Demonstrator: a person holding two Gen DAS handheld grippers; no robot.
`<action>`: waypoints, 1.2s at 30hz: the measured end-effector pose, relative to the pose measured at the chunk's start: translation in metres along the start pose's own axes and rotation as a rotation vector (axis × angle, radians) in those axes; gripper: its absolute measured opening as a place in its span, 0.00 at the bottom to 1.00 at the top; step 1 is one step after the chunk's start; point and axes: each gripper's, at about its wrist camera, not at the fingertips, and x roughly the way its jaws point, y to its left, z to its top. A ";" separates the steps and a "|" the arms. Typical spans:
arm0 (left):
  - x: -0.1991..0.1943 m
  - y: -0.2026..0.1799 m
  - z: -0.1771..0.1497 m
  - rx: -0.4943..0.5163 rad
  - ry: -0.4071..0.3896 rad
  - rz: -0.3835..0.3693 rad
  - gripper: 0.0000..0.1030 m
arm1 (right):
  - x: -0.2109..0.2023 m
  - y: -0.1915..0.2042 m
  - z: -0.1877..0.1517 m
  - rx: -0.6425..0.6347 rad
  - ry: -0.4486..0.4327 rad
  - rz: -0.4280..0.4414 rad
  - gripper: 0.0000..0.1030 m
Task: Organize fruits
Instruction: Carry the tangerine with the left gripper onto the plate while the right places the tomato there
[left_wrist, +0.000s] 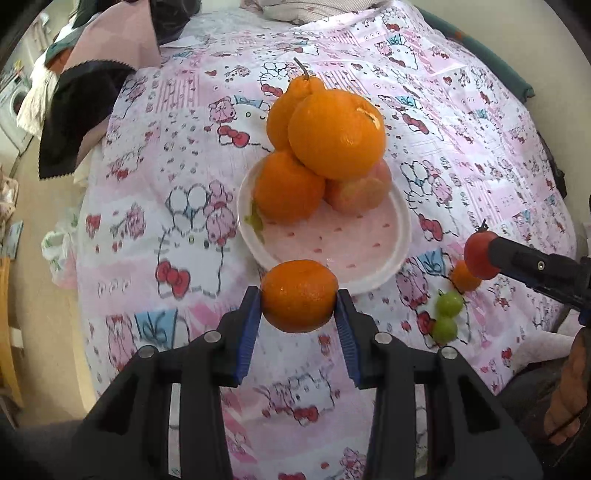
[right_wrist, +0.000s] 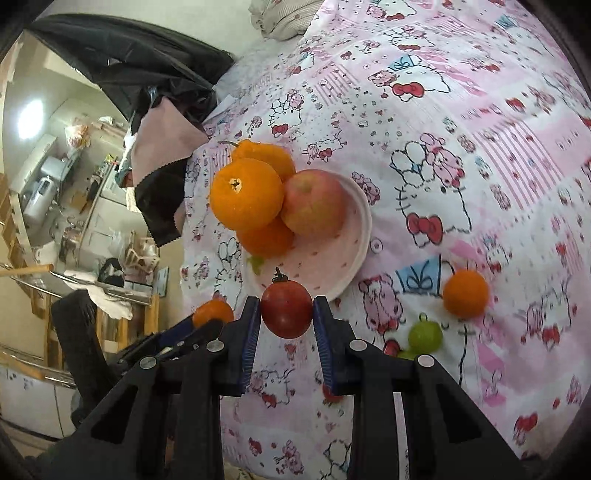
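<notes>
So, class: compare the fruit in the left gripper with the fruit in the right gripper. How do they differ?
The mandarin in the left gripper is orange; the tomato in the right gripper is dark red. The mandarin is wider and flatter, the tomato smaller and rounder. The tomato keeps a dark stem on top; the mandarin shows none. Both are clamped between blue pads, off the cloth.

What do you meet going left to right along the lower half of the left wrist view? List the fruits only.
Mandarin in the left gripper → green grapes on the cloth → small orange → tomato in the right gripper.
</notes>
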 end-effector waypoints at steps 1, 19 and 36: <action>0.002 0.000 0.004 0.008 0.001 0.005 0.35 | 0.005 0.000 0.004 -0.007 0.006 -0.008 0.30; 0.069 -0.013 0.037 0.091 0.031 0.042 0.36 | 0.093 -0.010 0.042 -0.071 0.120 -0.134 0.30; 0.085 -0.020 0.031 0.060 0.094 0.019 0.36 | 0.111 -0.017 0.036 -0.022 0.183 -0.171 0.30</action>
